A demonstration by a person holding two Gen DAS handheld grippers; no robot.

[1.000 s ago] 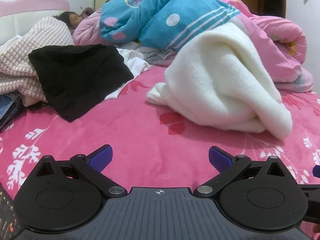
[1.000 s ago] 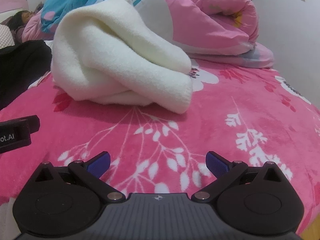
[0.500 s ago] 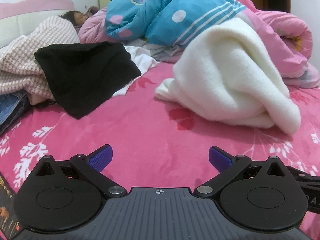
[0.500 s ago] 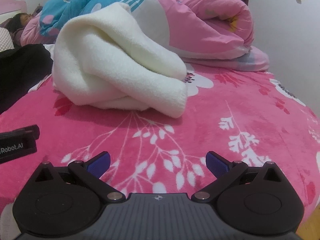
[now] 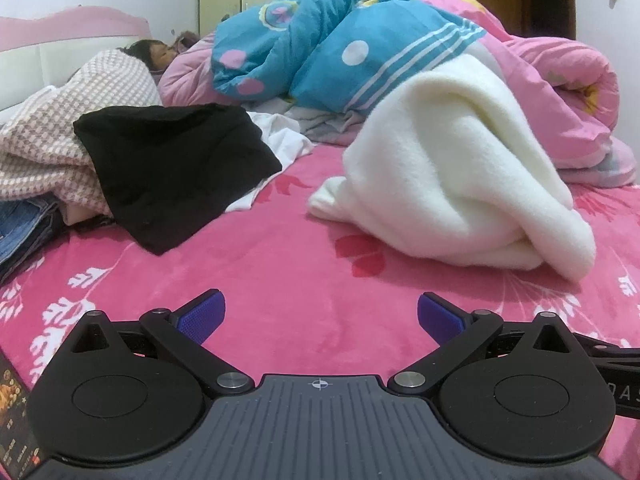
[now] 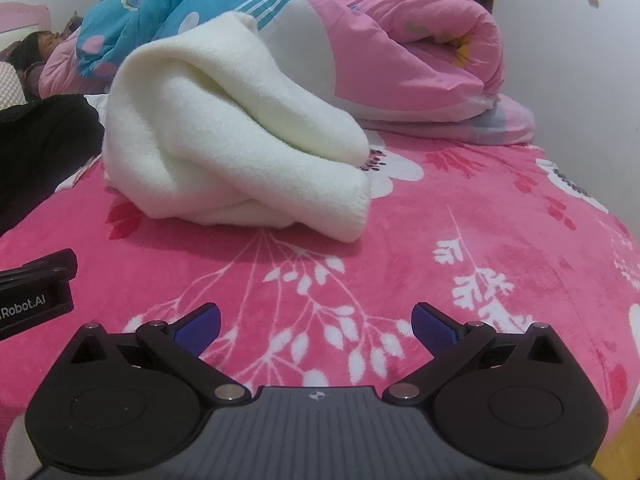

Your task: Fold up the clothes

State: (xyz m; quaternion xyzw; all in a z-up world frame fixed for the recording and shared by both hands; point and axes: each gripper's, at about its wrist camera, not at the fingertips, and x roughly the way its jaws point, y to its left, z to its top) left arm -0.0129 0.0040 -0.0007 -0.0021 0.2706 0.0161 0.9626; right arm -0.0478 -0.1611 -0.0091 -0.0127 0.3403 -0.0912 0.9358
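A cream fleece garment lies bunched on the pink flowered bedspread, ahead and to the right in the left wrist view. The same cream garment sits ahead and left in the right wrist view. A black garment drapes over a pile at the left. My left gripper is open above the bedspread, nothing between its blue pads. My right gripper is open too, short of the cream garment. The left gripper's body shows at the left edge of the right wrist view.
A checked pink cloth, jeans and a white cloth lie at the left. Blue and pink quilts are heaped at the back, where a person lies. A wall borders the bed's right side.
Both views have drawn back a little from the cream garment, and the left view has swung slightly left. Both grippers stay open.
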